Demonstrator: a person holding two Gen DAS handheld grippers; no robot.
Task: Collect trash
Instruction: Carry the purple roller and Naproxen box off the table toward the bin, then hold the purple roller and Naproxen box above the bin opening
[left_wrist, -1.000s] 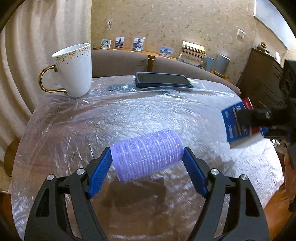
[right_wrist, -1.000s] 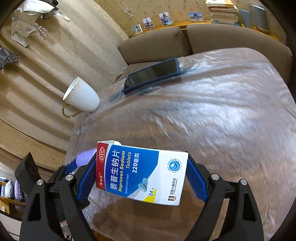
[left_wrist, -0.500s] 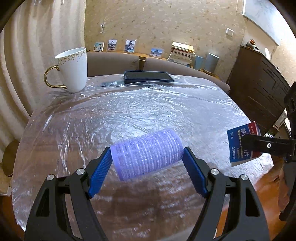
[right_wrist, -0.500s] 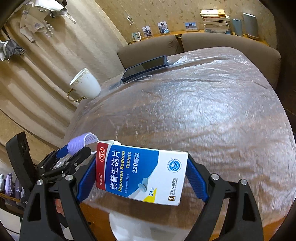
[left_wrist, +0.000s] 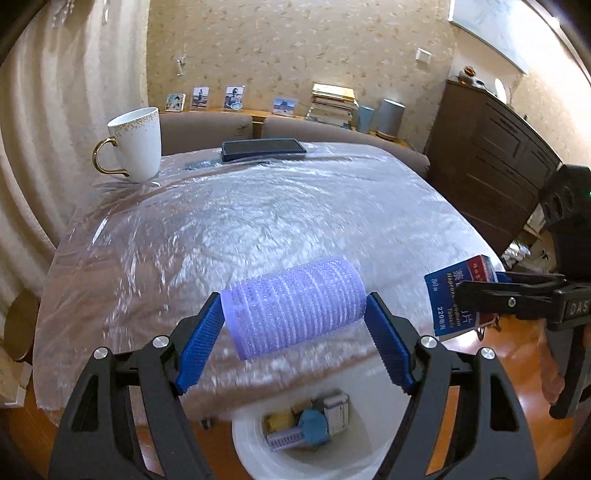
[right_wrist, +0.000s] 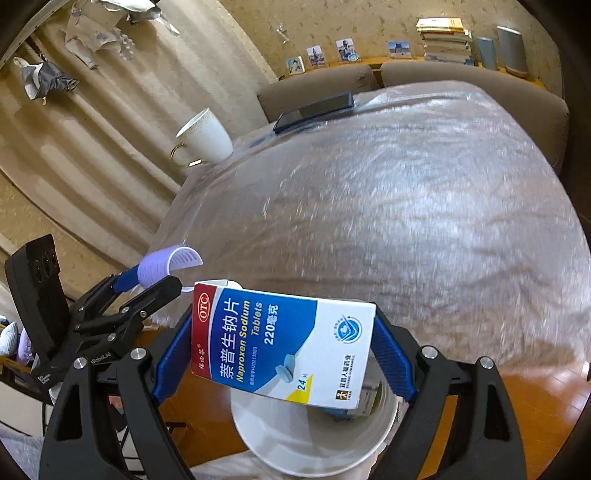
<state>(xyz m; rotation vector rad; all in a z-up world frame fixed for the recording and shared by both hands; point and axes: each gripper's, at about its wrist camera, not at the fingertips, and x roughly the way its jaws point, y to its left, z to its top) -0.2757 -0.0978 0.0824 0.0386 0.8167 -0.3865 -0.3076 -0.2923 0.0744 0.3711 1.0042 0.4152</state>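
Right wrist view: we read "OTC Naproxen Sodium Tablets 220" on the box (right_wrist: 282, 345) clamped in the right claw (right_wrist: 282, 354), now over the white bin (right_wrist: 295, 439); left claw (left_wrist: 293, 341) grips the purple roller (left_wrist: 295, 306), now past the tabletop's (left_wrist: 258, 214) near edge.

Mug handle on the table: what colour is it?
Gold, on the white ceramic mug; clearest in the left wrist view.

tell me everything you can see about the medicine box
The medicine box is a flat cardboard carton, blue and white with a red OTC end, a yellow corner, and the print "Naproxen Sodium Tablets". Its top flap looks open. The right gripper clamps its two ends, holding it tilted in the air above the white bin.
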